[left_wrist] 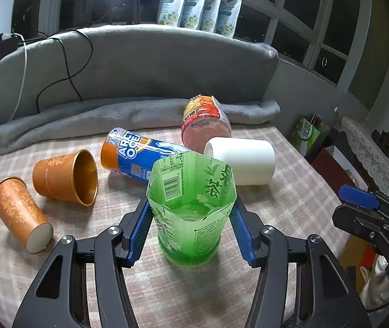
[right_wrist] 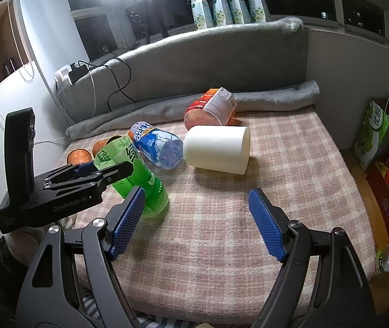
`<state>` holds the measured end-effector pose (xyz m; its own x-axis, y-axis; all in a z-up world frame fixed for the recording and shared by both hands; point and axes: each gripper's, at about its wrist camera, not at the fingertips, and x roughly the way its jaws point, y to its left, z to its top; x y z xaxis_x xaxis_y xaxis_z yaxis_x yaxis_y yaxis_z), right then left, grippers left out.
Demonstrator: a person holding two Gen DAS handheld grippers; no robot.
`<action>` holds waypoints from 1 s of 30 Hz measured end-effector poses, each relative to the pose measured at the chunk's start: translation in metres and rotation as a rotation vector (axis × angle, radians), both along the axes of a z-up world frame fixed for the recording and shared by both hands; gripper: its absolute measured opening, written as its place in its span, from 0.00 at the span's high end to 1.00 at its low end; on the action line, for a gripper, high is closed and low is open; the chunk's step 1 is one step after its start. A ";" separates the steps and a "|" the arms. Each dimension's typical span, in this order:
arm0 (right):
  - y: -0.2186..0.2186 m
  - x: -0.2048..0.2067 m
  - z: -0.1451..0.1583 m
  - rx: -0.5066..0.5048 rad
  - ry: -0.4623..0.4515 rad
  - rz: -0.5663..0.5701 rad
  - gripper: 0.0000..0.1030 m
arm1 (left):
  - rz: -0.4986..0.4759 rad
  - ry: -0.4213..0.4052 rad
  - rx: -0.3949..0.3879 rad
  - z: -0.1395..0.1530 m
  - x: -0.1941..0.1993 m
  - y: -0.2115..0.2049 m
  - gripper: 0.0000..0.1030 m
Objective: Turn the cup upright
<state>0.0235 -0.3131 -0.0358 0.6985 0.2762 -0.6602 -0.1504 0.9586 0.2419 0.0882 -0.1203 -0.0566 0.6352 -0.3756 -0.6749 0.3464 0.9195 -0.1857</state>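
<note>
A green cut-bottle cup (left_wrist: 190,213) stands between the blue pads of my left gripper (left_wrist: 190,205), mouth up. The right wrist view shows this green cup (right_wrist: 137,175) leaning left with its base on the plaid cloth, the left gripper (right_wrist: 96,172) shut on its upper part. My right gripper (right_wrist: 197,210) hovers open over bare cloth to the right of the cup, with nothing between its fingers. From the left wrist, the right gripper (left_wrist: 364,199) shows at the far right edge.
Lying on their sides on the plaid cloth (left_wrist: 290,218) are two orange paper cups (left_wrist: 63,177) (left_wrist: 19,213), a blue-orange cup (left_wrist: 140,155), a red-labelled cup (left_wrist: 205,120) and a white cup (left_wrist: 243,161). A grey cushion (left_wrist: 140,63) backs the table. Bags stand on the floor at right.
</note>
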 end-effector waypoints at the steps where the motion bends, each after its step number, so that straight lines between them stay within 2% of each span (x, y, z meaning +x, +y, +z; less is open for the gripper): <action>1: 0.000 0.000 0.000 -0.001 0.000 -0.001 0.22 | -0.001 -0.002 0.002 0.000 0.000 -0.001 0.47; 9: -0.004 -0.002 0.000 0.001 -0.004 -0.015 0.22 | -0.003 -0.006 -0.004 0.000 0.001 -0.005 0.46; 13: -0.003 -0.004 0.001 -0.002 -0.008 -0.017 0.22 | -0.014 0.020 -0.026 -0.001 0.002 -0.005 0.35; 18: -0.002 -0.005 0.002 -0.007 -0.019 -0.018 0.22 | -0.021 0.020 -0.031 0.000 -0.003 -0.001 0.30; 22: 0.001 -0.006 0.009 -0.022 -0.055 -0.024 0.22 | -0.005 0.006 -0.036 0.004 -0.012 0.012 0.30; 27: 0.007 -0.006 0.020 -0.057 -0.126 -0.047 0.20 | 0.083 -0.081 -0.057 0.021 -0.034 0.043 0.30; 29: 0.011 -0.006 0.024 -0.080 -0.165 -0.064 0.11 | 0.136 -0.150 -0.041 0.032 -0.045 0.054 0.30; 30: 0.014 -0.007 0.027 -0.098 -0.191 -0.076 0.10 | 0.164 -0.193 -0.028 0.037 -0.052 0.059 0.30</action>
<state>0.0164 -0.2996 -0.0086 0.8299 0.1589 -0.5348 -0.1108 0.9864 0.1211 0.0361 -0.0610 -0.0191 0.8049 -0.2744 -0.5261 0.2250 0.9616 -0.1572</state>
